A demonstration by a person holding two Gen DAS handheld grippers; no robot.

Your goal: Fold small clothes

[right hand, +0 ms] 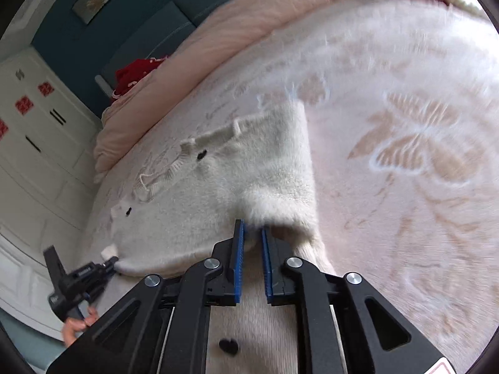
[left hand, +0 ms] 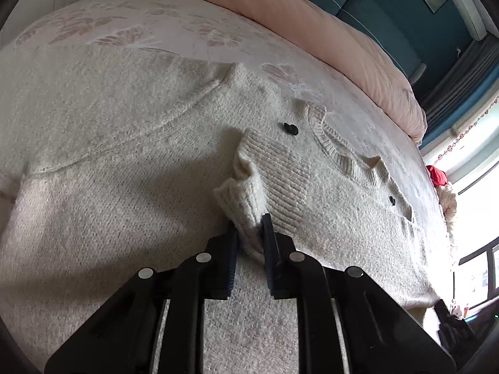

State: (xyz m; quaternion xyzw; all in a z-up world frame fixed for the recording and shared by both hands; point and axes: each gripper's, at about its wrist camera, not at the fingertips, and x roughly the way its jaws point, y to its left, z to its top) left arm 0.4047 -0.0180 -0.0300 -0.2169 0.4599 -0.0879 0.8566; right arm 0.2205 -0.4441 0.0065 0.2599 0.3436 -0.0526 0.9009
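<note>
While the cream knit sweater (left hand: 140, 162) is lying spread on the floral bedspread (left hand: 193, 31), the left gripper (left hand: 251, 230) is pinching its ribbed cuff (left hand: 249, 199), jaws narrow. The right gripper (right hand: 253, 240) is clamping a fuzzy sweater edge (right hand: 274, 208), jaws nearly closed. Pink duvet (right hand: 193, 62) is bunching behind.

Black tool (right hand: 252, 233), blue ribbed pads (right hand: 239, 261), silver pivot screws (right hand: 211, 263).
</note>
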